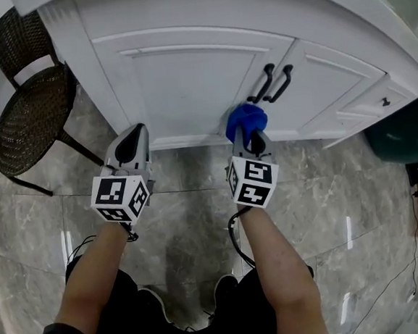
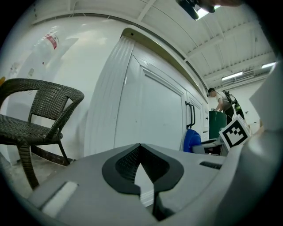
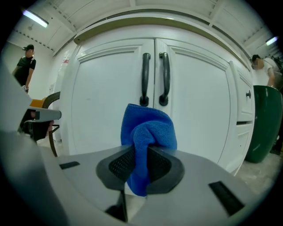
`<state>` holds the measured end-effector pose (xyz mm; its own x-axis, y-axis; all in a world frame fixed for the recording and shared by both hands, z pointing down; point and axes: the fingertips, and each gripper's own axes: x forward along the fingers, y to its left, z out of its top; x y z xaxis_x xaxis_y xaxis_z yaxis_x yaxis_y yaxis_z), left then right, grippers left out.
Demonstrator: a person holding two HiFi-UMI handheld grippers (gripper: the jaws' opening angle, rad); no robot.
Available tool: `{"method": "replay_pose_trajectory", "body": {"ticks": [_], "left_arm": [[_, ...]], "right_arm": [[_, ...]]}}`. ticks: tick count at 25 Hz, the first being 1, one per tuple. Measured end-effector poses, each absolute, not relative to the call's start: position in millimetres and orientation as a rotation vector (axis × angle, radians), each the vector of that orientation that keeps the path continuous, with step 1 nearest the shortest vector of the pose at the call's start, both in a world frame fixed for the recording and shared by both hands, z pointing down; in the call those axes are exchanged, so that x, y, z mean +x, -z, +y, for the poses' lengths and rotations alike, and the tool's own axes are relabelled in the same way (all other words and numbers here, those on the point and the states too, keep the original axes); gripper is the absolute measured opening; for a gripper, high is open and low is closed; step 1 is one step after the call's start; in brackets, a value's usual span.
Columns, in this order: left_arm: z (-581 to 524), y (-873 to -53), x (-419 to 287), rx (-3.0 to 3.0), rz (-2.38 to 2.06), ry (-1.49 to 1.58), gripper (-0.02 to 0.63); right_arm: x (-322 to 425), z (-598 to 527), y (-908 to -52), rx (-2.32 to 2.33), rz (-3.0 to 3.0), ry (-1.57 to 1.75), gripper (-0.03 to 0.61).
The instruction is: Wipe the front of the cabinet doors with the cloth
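Cloth (image 3: 148, 130) sits bunched where your right gripper (image 3: 141, 155) clamps it, wad facing the cabinet doors (image 3: 106, 101) at twelve o'clock; your left gripper (image 2: 140, 152), at nine, hangs closed and empty.

Glossy grey marble floor (image 1: 190, 197), dark wicker chair (image 1: 27, 124), green bin (image 1: 402, 132)
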<state>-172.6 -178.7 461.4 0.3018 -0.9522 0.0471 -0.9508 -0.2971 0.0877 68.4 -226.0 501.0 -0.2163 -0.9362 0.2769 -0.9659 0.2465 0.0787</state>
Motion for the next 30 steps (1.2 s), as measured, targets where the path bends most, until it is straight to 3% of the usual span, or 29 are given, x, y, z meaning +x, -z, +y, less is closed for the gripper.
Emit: {"method": "replay_pose_trajectory", "body": {"ticks": [11,17,22,30], "left_arm": [[-151.7,-492.5,-243.4,2.225,-1.905,-0.069,-0.002],[-145.7,-488.3,-294.8,2.044,-1.951,0.072,-0.002],[-148.2,-483.0,-276.5,2.137,-1.929,0.046,-0.002],[-168.1,-493.7,-231.7,2.238,-1.822,0.03,-0.002]], "right_arm": [[-137.7,-186.2,-532.8,1.262,-2.579,-0.133,0.051],[-223.1,-180.2,-555.1,1.126,-2.616,-0.088,0.051],[-212.7,-183.3,-562.2,1.11,-2.573,-0.054,0.051],[-108.9,-212.7,-564.2,1.262,-2.393,0.034,0.051]]}}
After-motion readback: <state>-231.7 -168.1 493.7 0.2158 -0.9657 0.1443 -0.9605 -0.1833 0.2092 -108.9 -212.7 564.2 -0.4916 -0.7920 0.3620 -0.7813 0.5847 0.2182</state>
